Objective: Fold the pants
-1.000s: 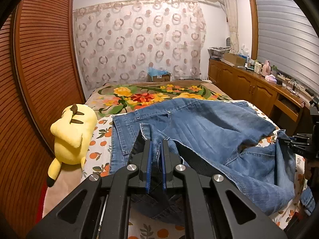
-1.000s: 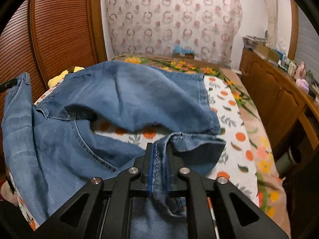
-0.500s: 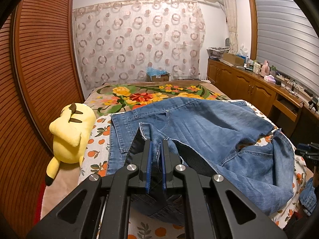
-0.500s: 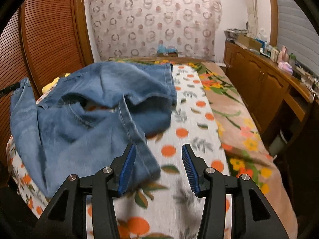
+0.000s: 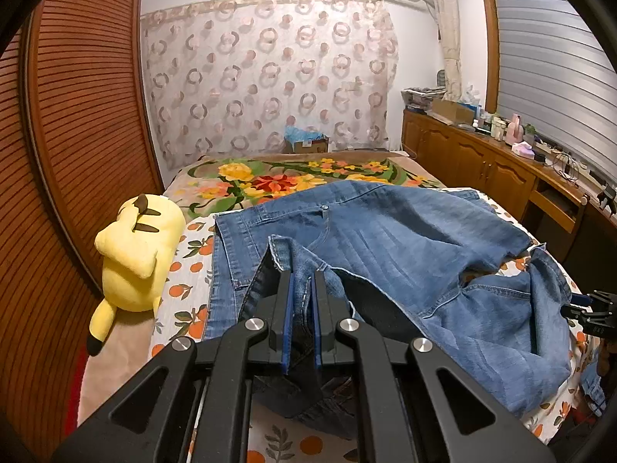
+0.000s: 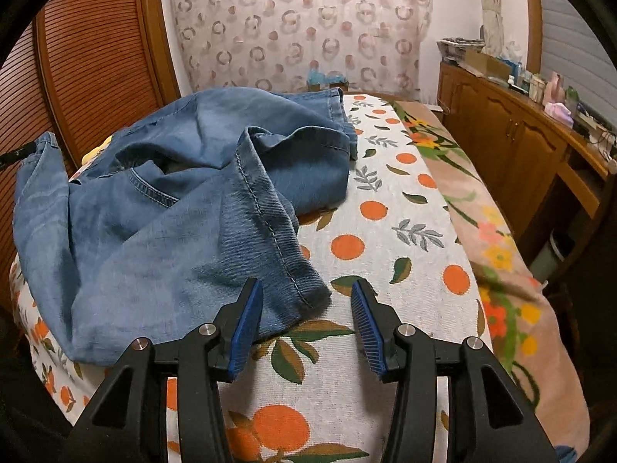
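Blue denim pants [image 5: 389, 247] lie loosely crumpled on a bed with an orange-print sheet [image 6: 389, 231]. My left gripper [image 5: 301, 281] is shut on a hem edge of the pants and holds it raised above the bed. My right gripper [image 6: 306, 293] is open and empty, just above the sheet, with a released pant corner [image 6: 304, 289] lying between its fingers. The pants also fill the left half of the right wrist view [image 6: 185, 200]. The right gripper shows at the right edge of the left wrist view [image 5: 592, 310].
A yellow plush toy [image 5: 135, 247] lies at the bed's left side by a wooden slatted wardrobe [image 5: 69, 154]. A floral blanket [image 5: 293, 181] covers the far end. A wooden cabinet [image 6: 513, 135] with clutter runs along the right wall.
My right gripper opened and let go of the pants, which dropped onto the sheet, then pulled back slightly. My left gripper stays shut on the hem.
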`<state>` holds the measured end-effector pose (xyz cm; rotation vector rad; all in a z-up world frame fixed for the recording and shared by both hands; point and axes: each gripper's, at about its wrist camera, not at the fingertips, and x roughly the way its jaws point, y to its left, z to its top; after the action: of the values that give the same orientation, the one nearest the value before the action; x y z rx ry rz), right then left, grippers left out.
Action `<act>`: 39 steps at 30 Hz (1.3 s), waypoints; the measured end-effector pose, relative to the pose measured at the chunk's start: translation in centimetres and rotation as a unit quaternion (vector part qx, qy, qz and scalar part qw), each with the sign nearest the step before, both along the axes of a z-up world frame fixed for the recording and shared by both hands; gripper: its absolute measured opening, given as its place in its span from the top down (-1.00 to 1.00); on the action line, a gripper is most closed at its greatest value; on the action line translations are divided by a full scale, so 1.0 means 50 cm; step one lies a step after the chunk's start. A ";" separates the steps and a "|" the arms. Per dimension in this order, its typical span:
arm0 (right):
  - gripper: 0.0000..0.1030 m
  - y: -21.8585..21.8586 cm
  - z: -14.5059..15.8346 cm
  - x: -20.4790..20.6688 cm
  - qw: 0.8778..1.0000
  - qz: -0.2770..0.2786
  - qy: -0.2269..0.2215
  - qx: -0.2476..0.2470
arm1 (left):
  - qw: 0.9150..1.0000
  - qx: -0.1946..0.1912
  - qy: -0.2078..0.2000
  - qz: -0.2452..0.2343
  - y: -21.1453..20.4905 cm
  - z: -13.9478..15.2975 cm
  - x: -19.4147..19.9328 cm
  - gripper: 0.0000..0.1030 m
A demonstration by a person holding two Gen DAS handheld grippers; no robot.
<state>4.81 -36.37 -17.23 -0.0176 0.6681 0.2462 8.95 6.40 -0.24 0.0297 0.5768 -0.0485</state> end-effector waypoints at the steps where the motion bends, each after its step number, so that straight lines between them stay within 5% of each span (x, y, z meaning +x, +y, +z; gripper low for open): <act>1: 0.10 0.000 0.000 0.000 1.000 0.001 -0.001 0.002 | 1.000 0.000 0.000 0.000 0.001 0.000 0.000 0.82; 5: 0.72 0.003 0.000 -0.003 1.000 0.014 0.000 0.009 | 1.000 -0.002 -0.009 0.007 0.008 0.000 -0.004 0.82; 8: 0.82 -0.002 0.004 -0.002 0.999 0.022 -0.003 0.026 | 1.000 -0.004 -0.019 0.009 0.012 0.010 -0.002 0.82; 23: 0.90 -0.096 0.201 -0.016 0.990 -0.009 -0.138 0.036 | 0.998 -0.024 -0.052 0.030 0.056 0.077 0.065 0.82; 39: 0.90 -0.044 0.184 0.145 0.995 0.003 -0.098 -0.018 | 0.998 -0.026 0.005 0.053 0.095 -0.002 0.177 0.82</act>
<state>12.04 -38.57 -8.06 -0.0778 0.4769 0.2342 17.80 11.15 -0.35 -0.0509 0.5868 0.0400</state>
